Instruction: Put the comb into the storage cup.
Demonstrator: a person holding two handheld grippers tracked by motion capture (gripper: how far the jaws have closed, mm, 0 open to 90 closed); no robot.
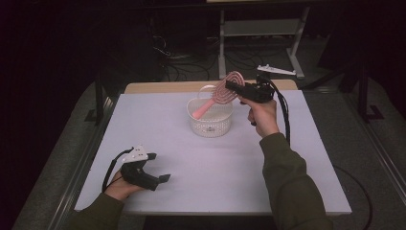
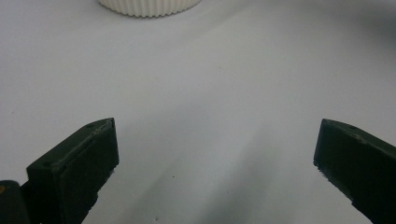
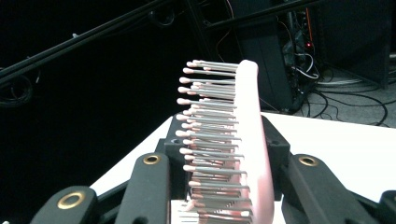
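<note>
One pink plastic hairbrush (image 1: 221,92) is clamped by its oval head in the right claw (image 1: 234,87), which is closed on it above one white basket (image 1: 210,125); the brush is held tilted, with its smooth tapered handle pointing down into the basket's open top. In the right gripper view, the brush's curved pink back (image 3: 252,140) is seen edge-on, with many rows of thin grey bristles tipped in pale pink standing out from it to the left. The basket is round, of ribbed, slotted plastic, and is set on the far middle of the flat, matte white counter (image 1: 215,182). The left claw (image 1: 160,167) is held low over the near left of the counter, with its two black jaws spread wide and nothing between them.
</note>
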